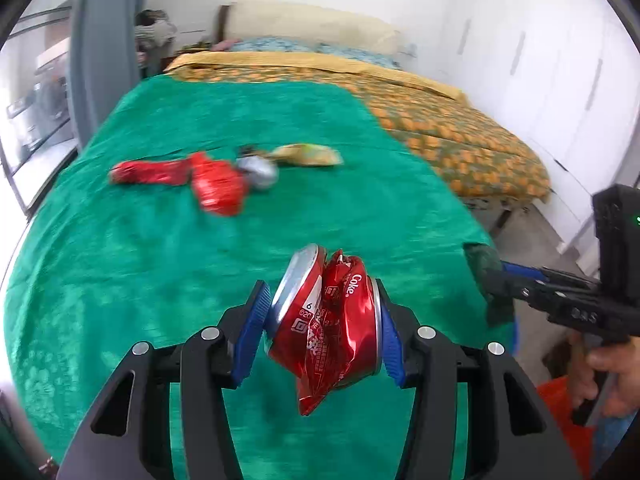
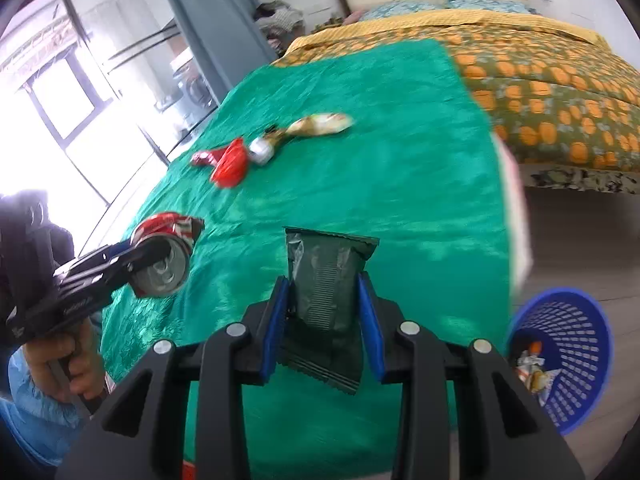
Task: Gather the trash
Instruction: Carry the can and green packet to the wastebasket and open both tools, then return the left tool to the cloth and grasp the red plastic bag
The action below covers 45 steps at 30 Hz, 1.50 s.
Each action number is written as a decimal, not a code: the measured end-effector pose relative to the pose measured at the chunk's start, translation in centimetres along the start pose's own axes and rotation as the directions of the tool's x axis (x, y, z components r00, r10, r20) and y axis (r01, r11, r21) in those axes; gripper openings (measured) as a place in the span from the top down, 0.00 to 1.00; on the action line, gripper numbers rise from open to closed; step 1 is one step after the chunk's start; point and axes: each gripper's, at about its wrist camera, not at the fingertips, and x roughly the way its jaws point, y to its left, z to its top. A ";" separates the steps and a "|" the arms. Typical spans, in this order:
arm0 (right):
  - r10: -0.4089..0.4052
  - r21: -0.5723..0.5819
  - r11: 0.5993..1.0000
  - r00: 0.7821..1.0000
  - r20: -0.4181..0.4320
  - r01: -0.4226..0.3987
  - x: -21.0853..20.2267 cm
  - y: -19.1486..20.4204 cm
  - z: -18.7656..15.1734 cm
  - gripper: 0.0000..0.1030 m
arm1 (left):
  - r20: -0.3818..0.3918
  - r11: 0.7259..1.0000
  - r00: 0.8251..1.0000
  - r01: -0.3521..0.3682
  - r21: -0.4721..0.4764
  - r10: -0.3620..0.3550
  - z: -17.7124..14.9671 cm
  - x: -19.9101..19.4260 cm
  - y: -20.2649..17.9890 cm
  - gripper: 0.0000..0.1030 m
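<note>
Pinching between left gripper (image 1: 322, 322) pads: crushed can (image 1: 328, 328)

Both tools are showing the same build: the left gripper (image 1: 323, 320) and the right gripper (image 2: 323, 320) are wearing matte black plastic frames with triangular cut-outs behind the fingers (image 1: 256, 326), and four round silver pivot screws are gleaming just behind them. The fingers themselves are carrying ribbed blue pads (image 2: 370, 320) on their inner faces. Seen side-on, the right tool's black pistol-style body is glowing with a small green light. Bare-skinned hands (image 2: 66, 368) are wrapping the black handles behind the fingers, and a light blue sleeve (image 2: 36, 412) is covering the left wrist.
</note>
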 end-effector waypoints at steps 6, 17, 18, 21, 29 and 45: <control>-0.109 0.018 0.994 0.993 0.041 0.108 -4.3 -6.4 0.3 0.67 | -0.044 0.989 0.991 0.132 0.060 -0.130 1.1 1.4 -7.6 0.50; -0.340 0.154 0.929 0.940 -0.008 0.337 -7.3 -21.6 -4.4 0.67 | -0.171 0.930 0.936 0.334 0.154 -0.307 0.0 8.9 -24.2 0.47; -0.339 0.183 0.924 0.941 -0.012 0.336 -7.4 -22.6 -4.8 0.67 | -0.181 0.928 0.934 0.337 0.159 -0.309 -0.3 9.7 -25.3 0.46; -0.313 0.263 0.915 0.950 -0.019 0.307 -7.7 -25.4 -5.7 0.67 | -0.221 0.926 0.927 0.342 0.163 -0.303 -1.2 12.8 -28.3 0.46; -0.317 0.348 0.887 0.948 -0.021 0.304 -8.0 -29.5 -6.6 0.67 | -0.286 0.926 0.912 0.346 0.153 -0.293 -2.6 20.2 -32.1 0.45; -0.411 0.409 0.841 0.910 0.061 0.353 -10.1 -30.2 -6.0 0.15 | -0.224 0.931 0.929 0.332 0.150 -0.295 -0.8 17.6 -31.4 0.16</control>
